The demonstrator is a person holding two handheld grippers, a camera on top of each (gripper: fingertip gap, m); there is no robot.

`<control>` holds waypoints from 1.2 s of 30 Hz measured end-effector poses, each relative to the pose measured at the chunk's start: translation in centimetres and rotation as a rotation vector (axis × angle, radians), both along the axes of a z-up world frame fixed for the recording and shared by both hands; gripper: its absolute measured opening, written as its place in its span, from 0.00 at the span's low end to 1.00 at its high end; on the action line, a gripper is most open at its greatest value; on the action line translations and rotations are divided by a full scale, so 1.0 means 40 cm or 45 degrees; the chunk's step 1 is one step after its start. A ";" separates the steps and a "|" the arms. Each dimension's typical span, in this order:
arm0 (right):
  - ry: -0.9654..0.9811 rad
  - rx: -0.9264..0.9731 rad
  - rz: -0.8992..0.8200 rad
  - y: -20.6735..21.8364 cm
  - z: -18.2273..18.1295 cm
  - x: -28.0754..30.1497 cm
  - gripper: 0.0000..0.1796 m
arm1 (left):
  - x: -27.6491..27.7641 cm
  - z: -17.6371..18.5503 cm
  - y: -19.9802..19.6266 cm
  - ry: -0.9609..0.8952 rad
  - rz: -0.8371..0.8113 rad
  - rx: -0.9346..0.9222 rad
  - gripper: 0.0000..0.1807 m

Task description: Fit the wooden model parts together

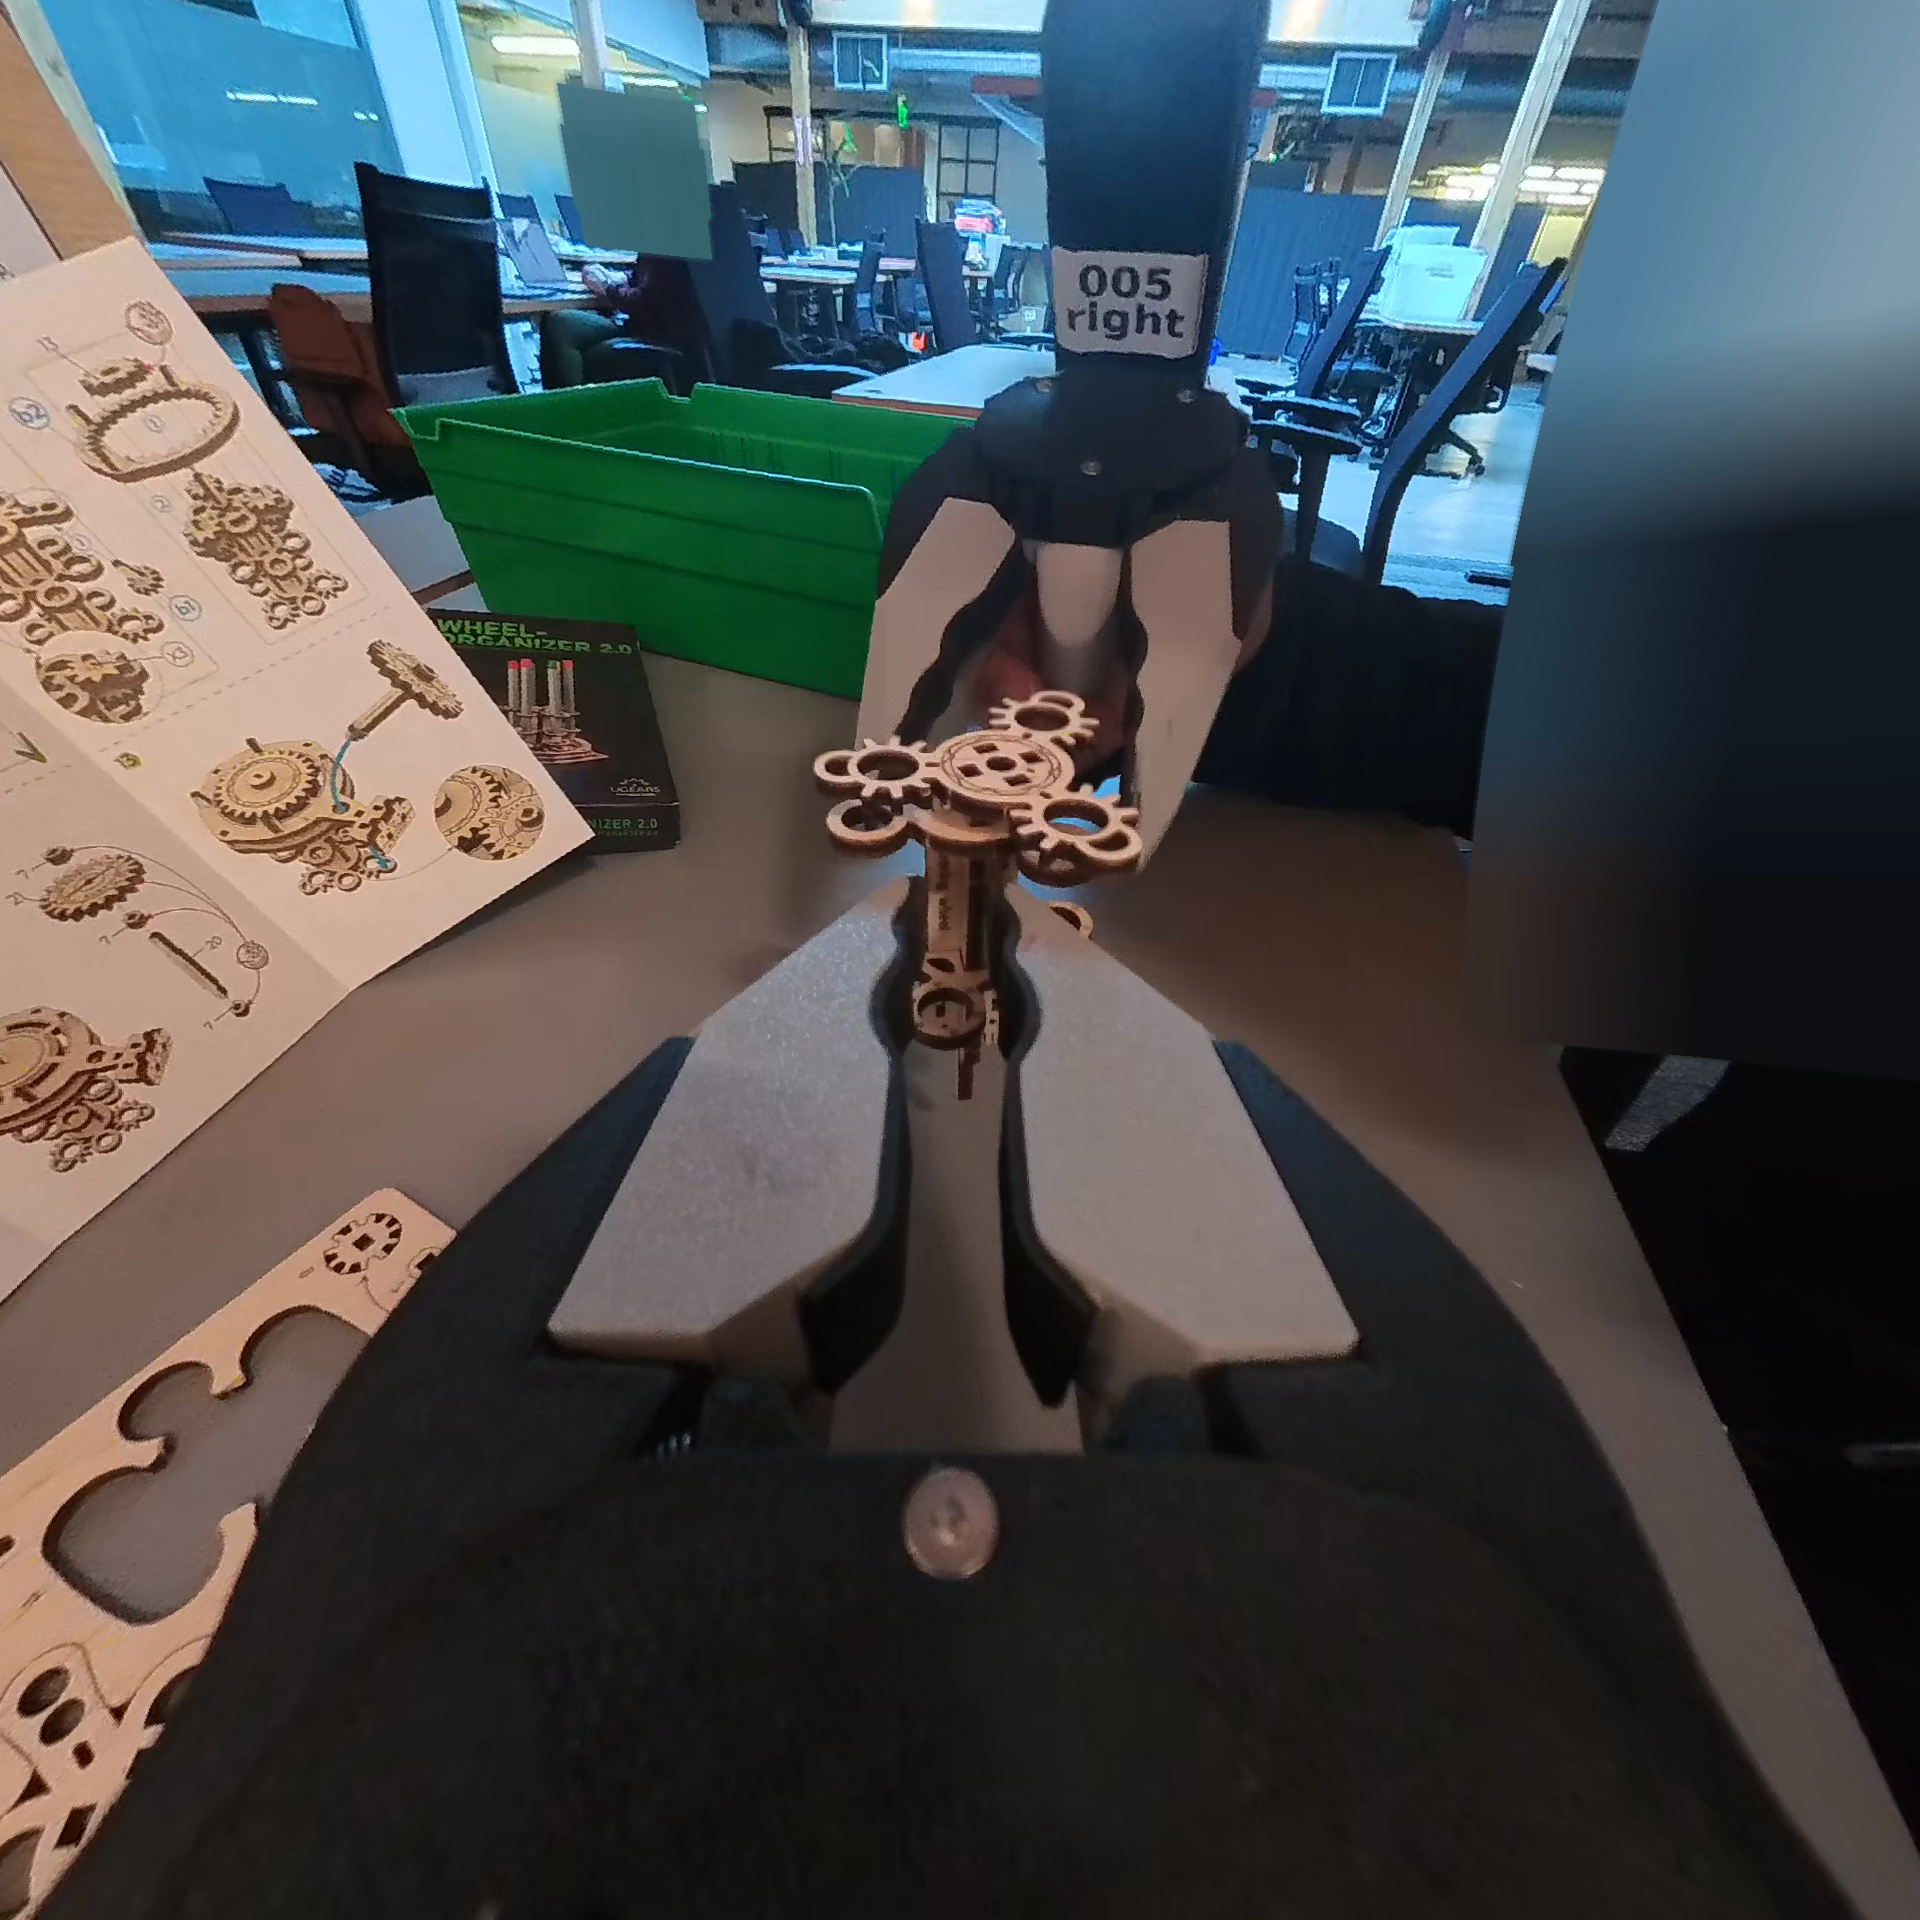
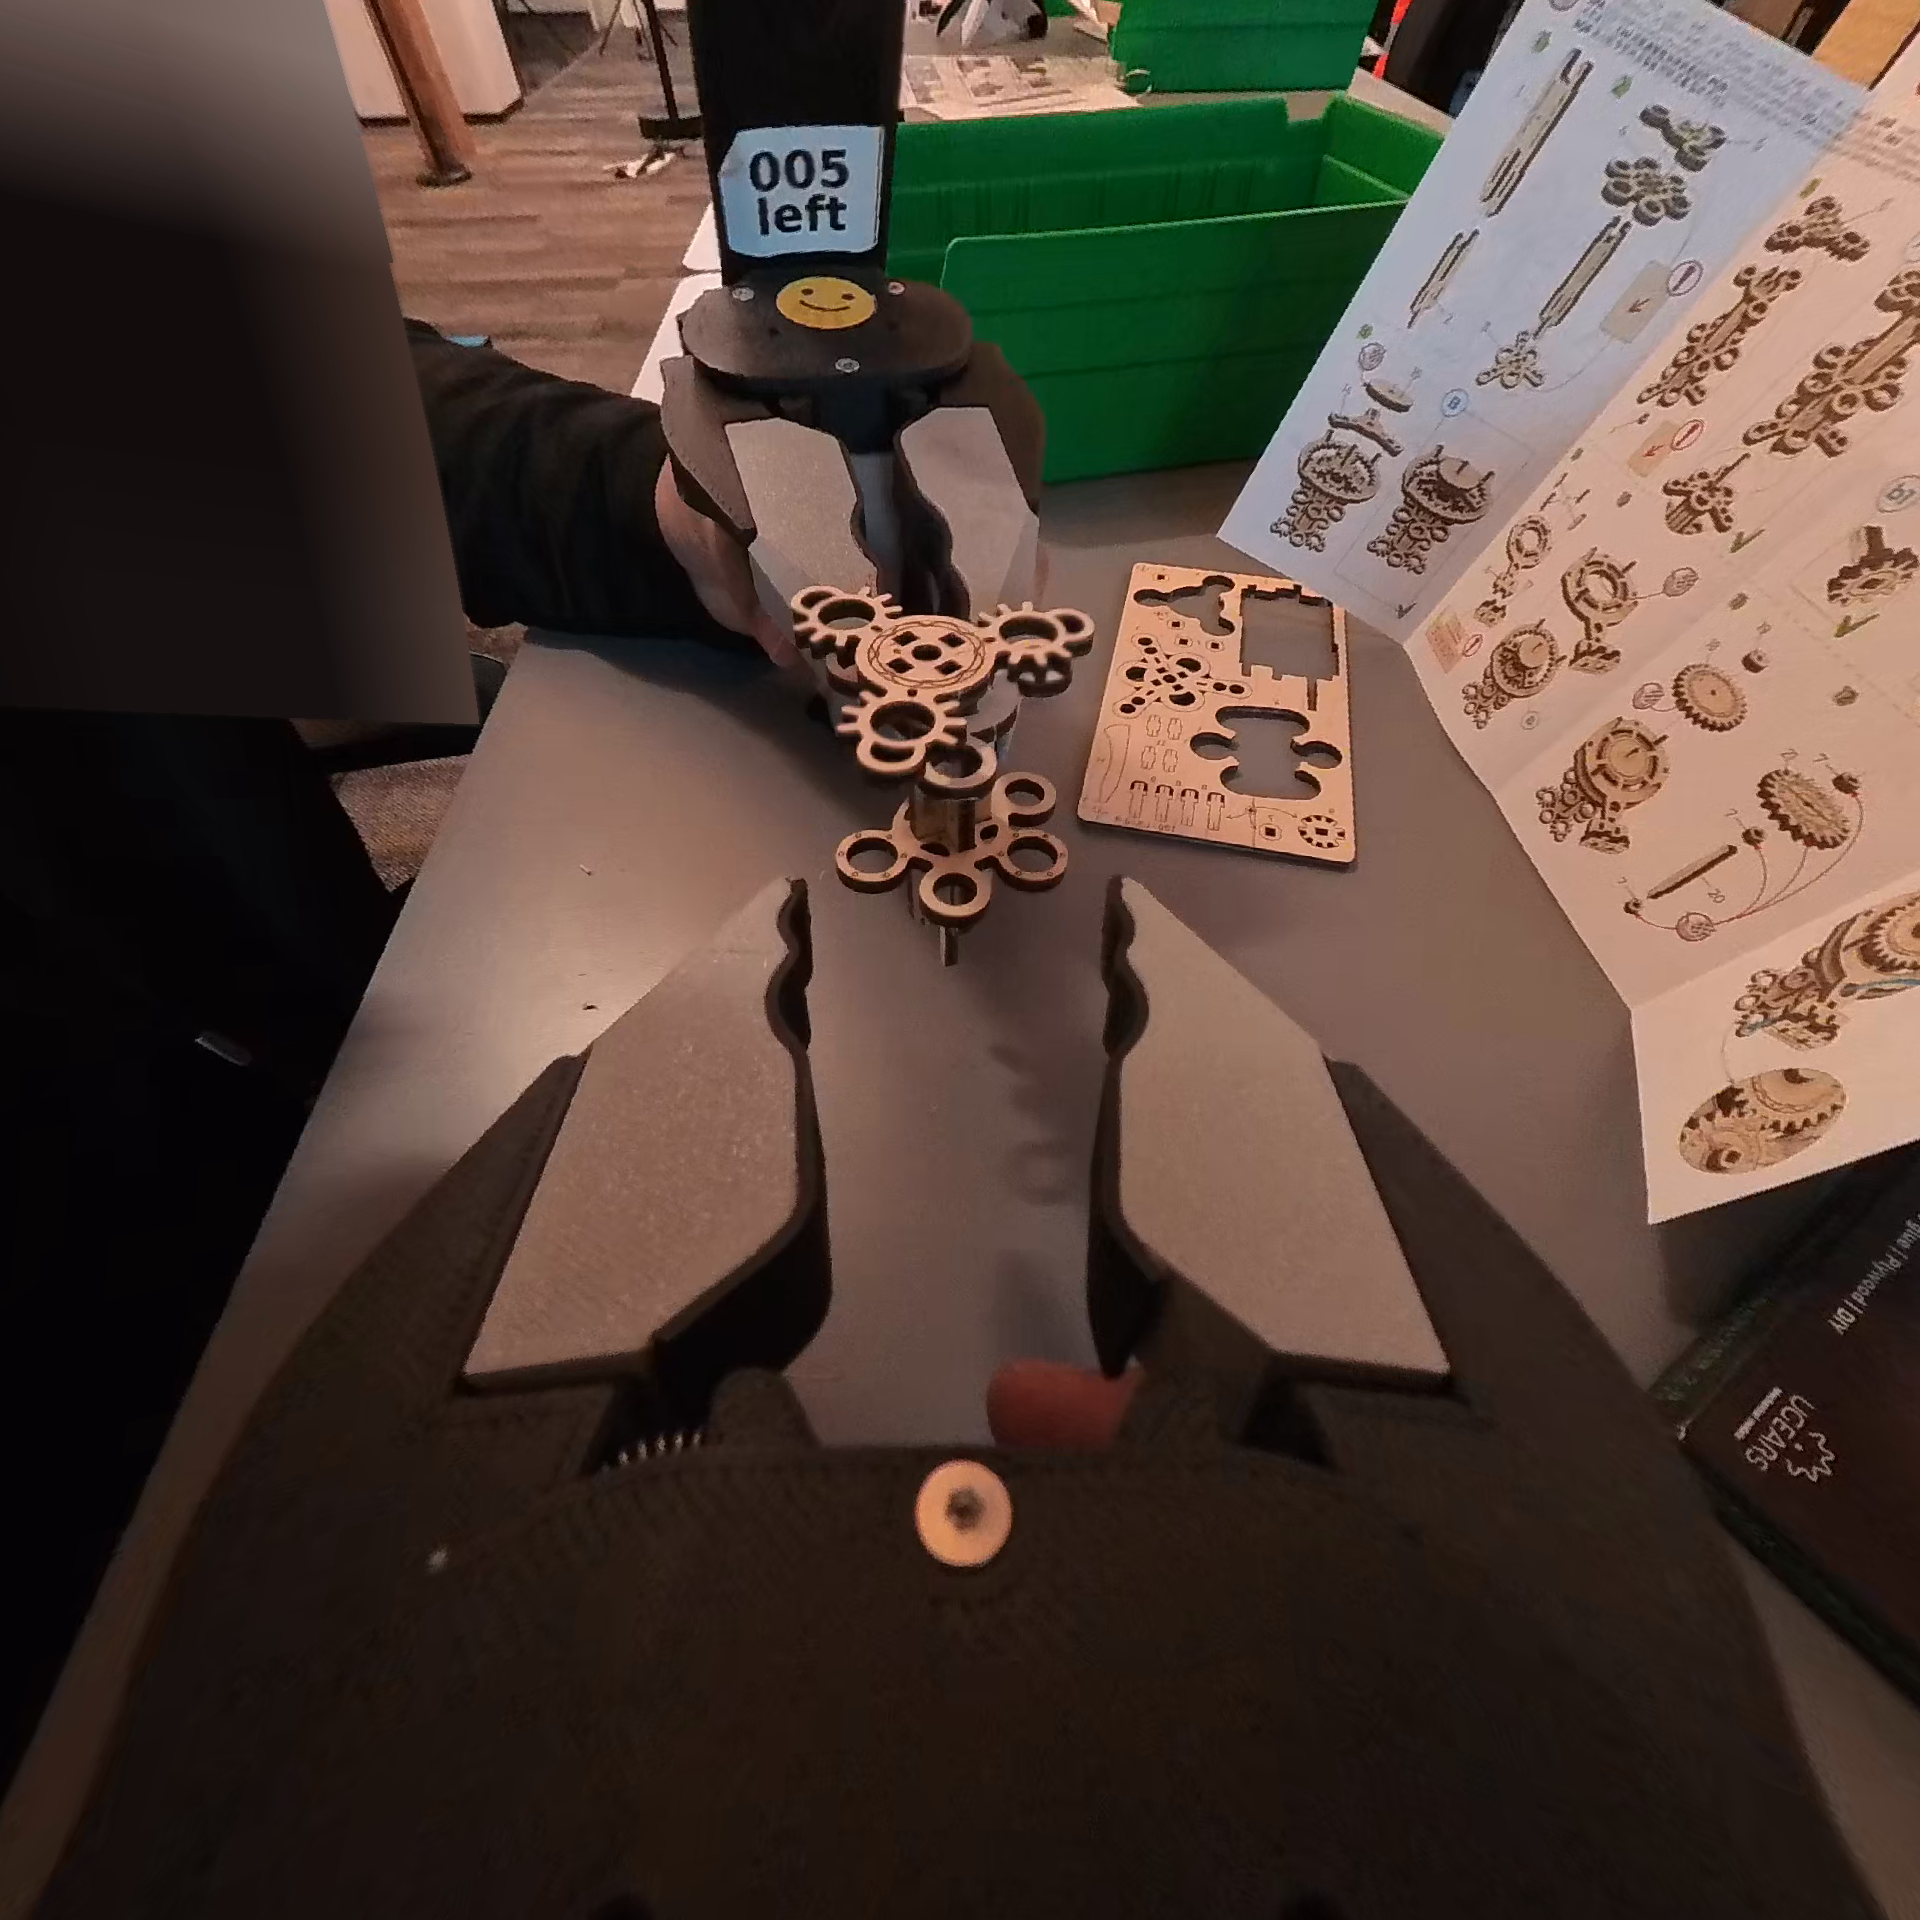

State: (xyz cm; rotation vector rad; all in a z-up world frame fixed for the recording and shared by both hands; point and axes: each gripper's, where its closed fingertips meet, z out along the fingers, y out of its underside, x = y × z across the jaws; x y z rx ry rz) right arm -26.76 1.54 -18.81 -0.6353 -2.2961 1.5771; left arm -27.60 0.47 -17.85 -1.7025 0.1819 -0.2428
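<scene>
The wooden model (image 1: 961, 966) is a slim column with a three-lobed ring plate (image 1: 987, 790) on top. My left gripper (image 1: 956, 987) is shut on the column, below that plate. In the right wrist view the model shows its top plate (image 2: 935, 665) and a lower ring plate (image 2: 951, 852), with the left gripper (image 2: 914, 608) behind them. My right gripper (image 2: 956, 914) is open and empty, its fingertips just short of the lower plate. In the left wrist view the right gripper (image 1: 1018, 784) faces me with its fingers spread either side of the top plate.
A punched-out wooden parts sheet (image 2: 1216, 717) lies flat on the grey table (image 2: 623, 935); it also shows in the left wrist view (image 1: 156, 1475). A folded instruction sheet (image 2: 1662, 520) stands beside it. A green bin (image 1: 644, 509) and a black box (image 1: 582, 717) sit behind. The grippers are tip to tip, or close to it.
</scene>
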 end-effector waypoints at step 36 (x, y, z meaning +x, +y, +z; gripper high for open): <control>-0.026 -0.153 0.059 -0.053 0.000 0.002 0.07 | 0.029 -0.006 0.003 -0.010 -0.080 -0.023 0.04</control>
